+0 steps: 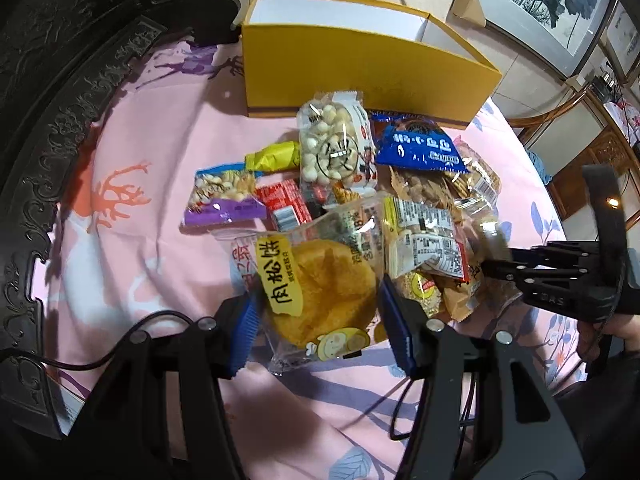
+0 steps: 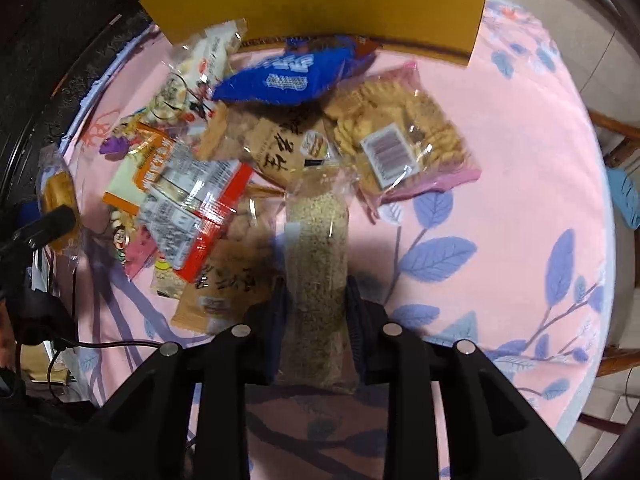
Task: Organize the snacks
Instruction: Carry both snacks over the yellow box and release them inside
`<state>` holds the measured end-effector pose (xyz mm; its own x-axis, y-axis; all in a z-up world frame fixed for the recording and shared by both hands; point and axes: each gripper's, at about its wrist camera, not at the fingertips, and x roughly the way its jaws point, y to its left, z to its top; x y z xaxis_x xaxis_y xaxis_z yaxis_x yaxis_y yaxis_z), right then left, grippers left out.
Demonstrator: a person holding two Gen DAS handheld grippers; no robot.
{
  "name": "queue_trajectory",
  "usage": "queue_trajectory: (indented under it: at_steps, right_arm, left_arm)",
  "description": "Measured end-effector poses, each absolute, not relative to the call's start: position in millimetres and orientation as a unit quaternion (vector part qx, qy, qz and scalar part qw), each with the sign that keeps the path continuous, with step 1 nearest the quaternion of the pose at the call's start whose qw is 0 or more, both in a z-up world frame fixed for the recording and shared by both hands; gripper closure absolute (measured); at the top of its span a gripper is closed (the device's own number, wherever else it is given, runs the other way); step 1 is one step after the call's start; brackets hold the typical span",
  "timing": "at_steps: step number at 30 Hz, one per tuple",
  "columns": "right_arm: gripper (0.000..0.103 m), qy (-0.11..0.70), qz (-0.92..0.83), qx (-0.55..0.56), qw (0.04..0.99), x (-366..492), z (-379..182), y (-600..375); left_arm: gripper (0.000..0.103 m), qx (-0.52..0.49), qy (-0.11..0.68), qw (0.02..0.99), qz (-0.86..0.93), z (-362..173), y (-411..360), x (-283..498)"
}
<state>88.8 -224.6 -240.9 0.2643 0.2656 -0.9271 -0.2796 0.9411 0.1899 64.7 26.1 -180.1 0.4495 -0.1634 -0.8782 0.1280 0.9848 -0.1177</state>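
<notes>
A pile of snack packets lies on a pink cloth in front of an open yellow box [image 1: 360,68]. My left gripper [image 1: 320,316] is shut on a clear packet with a round golden pastry [image 1: 324,292] at the pile's near edge. My right gripper [image 2: 316,312] is shut on a long clear packet of sesame-coloured bar [image 2: 316,248]; it also shows in the left wrist view [image 1: 496,256] at the pile's right side. A blue packet [image 1: 416,148] and a packet of white balls [image 1: 332,148] lie near the box.
The pink leaf-print cloth [image 2: 500,200] covers a round table with bare cloth on the right. A dark carved wooden rim [image 1: 52,140] runs along the left. A ridged biscuit packet [image 2: 400,136] lies at the pile's right. Wooden chairs [image 2: 616,128] stand beyond the table edge.
</notes>
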Motion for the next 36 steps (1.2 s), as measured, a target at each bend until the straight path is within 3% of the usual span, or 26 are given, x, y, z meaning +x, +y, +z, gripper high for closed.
queue_trajectory:
  at_steps: [8,19,29,36]
  right_arm:
    - [0.075,0.500,0.174,0.005,0.849,92.4,-174.1,-240.7]
    - [0.075,0.396,0.164,0.051,0.902,161.3,-101.2,-248.8]
    - [0.075,0.351,0.158,0.067,0.921,235.7,-78.8,-250.6]
    - [0.075,0.349,0.153,0.064,0.922,282.7,-86.7,-245.9]
  left_arm:
    - [0.046,-0.018,0.472,0.877,-0.093,-133.3,31.0,80.6]
    - [0.046,-0.039,0.384,0.913,-0.129,-63.6,12.6,149.1]
    - [0.046,-0.049,0.344,0.928,-0.135,-32.8,-1.8,234.6]
    - [0.046,-0.057,0.346,0.928,-0.127,-43.2,-10.3,288.2]
